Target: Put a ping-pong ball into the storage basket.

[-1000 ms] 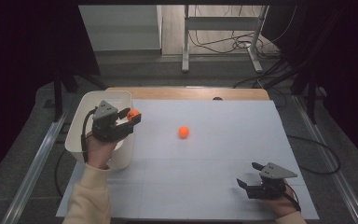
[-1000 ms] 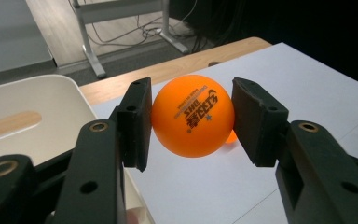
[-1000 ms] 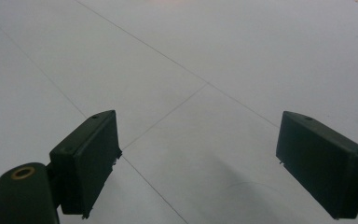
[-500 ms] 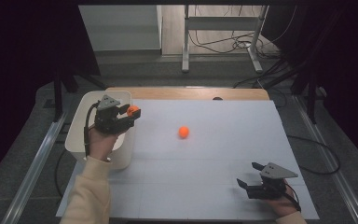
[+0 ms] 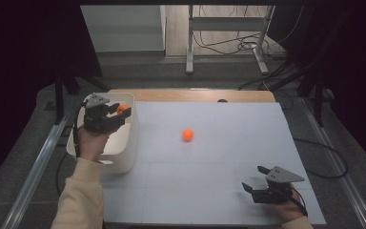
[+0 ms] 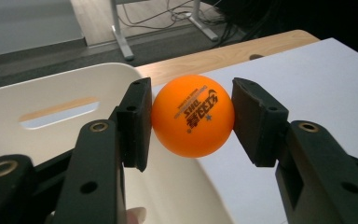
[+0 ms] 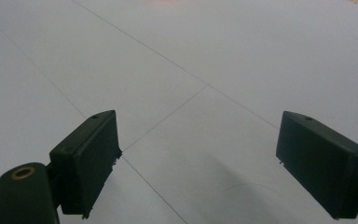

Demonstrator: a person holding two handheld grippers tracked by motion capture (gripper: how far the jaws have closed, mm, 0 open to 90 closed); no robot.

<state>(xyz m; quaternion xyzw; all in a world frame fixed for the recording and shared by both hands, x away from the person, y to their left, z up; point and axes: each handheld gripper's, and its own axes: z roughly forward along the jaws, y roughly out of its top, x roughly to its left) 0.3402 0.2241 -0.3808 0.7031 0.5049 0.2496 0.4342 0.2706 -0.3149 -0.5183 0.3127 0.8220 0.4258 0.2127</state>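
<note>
Over white bin [image 5: 124, 157] | left tool [image 6: 189, 116] clamps orange ball [image 6: 193, 115] | right tool [image 7: 205, 168] jaws apart above table [image 7: 214, 56]

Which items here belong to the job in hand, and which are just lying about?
In the job:
- held orange ball
- white bin
- left hand-held gripper
- loose orange ball, probably next

Lying about:
- right hand-held gripper, open and idle
- floor cables
- metal stand
</note>
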